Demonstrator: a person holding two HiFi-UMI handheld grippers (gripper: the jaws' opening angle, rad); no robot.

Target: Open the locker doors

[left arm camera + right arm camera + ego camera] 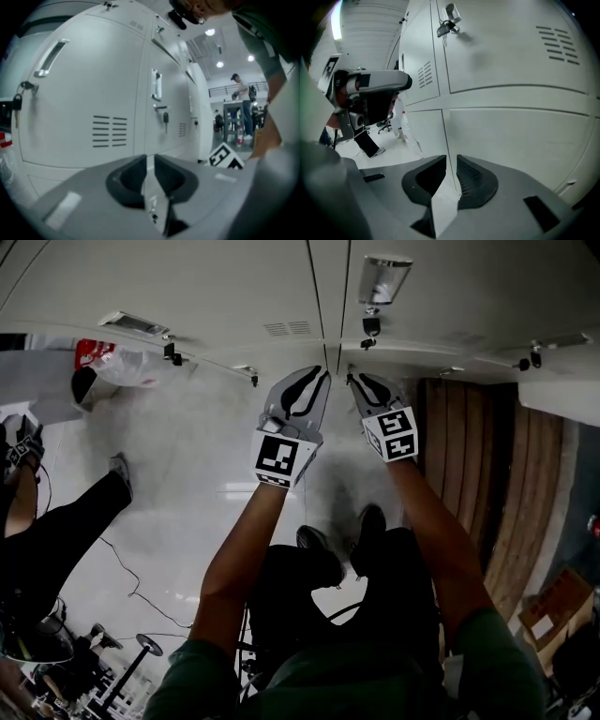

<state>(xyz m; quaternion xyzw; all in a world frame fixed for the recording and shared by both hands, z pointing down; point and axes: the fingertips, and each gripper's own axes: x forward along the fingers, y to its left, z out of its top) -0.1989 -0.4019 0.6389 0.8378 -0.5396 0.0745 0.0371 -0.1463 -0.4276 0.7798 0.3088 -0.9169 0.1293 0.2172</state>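
A row of white locker doors (234, 296) runs along the top of the head view, all closed. One door bears a silver handle (382, 279) with a key (371, 329) hanging under it. My left gripper (302, 388) and right gripper (367, 388) sit side by side low against the doors, on either side of a door seam (342, 334). In the left gripper view the jaws (150, 161) stand slightly apart and hold nothing, facing a door with a handle (50, 57) and vents (110, 131). The right gripper (451, 164) is narrowly open and holds nothing. A vertical door seam (443, 93) shows beyond it.
A person in black (56, 531) stands at the left, near a red-and-white plastic bag (112, 362). Wood panelling (487, 484) and a cardboard box (553, 606) lie to the right. My own shoes (323, 559) stand on the glossy white floor (187, 456), with cables (131, 587) at lower left.
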